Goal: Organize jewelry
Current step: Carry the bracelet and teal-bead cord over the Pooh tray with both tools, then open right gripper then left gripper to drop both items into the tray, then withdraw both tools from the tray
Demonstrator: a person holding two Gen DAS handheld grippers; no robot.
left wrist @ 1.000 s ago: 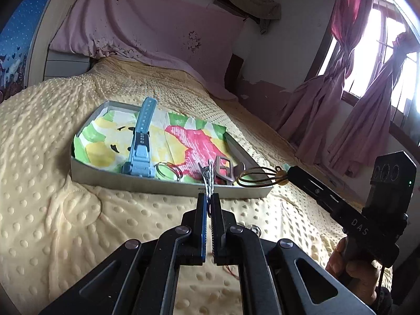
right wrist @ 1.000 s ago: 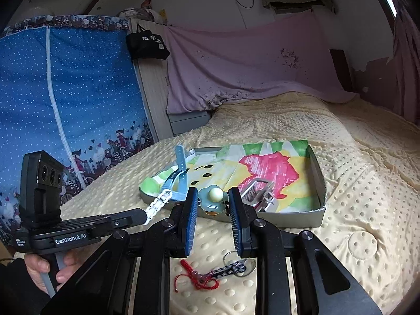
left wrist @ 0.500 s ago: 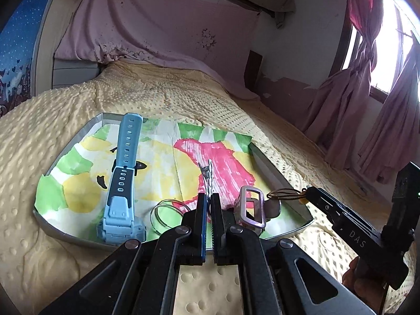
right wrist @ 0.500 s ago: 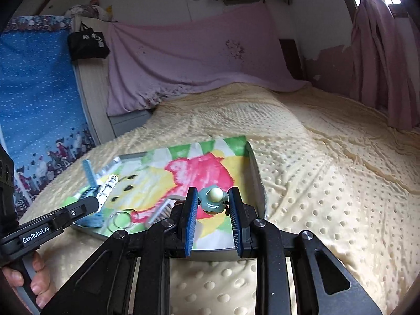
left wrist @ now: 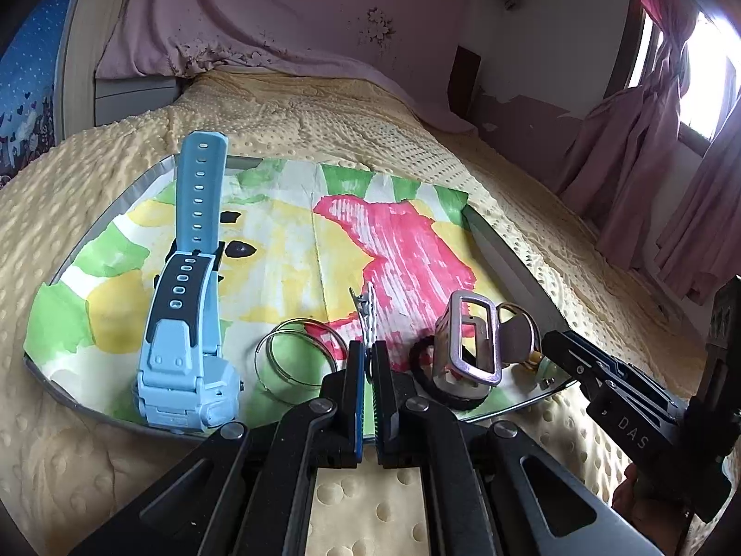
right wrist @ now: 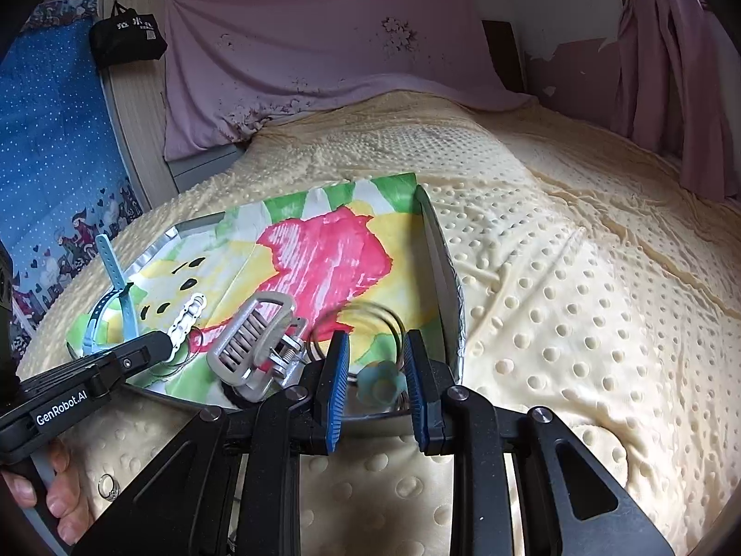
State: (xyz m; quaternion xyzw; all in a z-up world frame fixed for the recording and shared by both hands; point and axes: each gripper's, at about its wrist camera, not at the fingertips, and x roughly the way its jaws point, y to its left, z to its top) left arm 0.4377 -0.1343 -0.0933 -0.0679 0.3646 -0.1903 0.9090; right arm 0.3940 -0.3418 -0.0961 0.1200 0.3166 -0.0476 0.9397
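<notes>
Silver hair clip (left wrist: 366, 319) is pinched in the closed left gripper (left wrist: 367, 361) above the tray (left wrist: 514, 268). A green flower hair tie (right wrist: 379, 377) is seen lying between the parted fingers of the right gripper (right wrist: 376, 380).

I see a bed (right wrist: 579, 278) under a bumpy yellow blanket. A pink sheet (right wrist: 324, 60) drapes the far wall; pink curtains (left wrist: 648, 148) frame a bright window (left wrist: 704, 88), right.
</notes>
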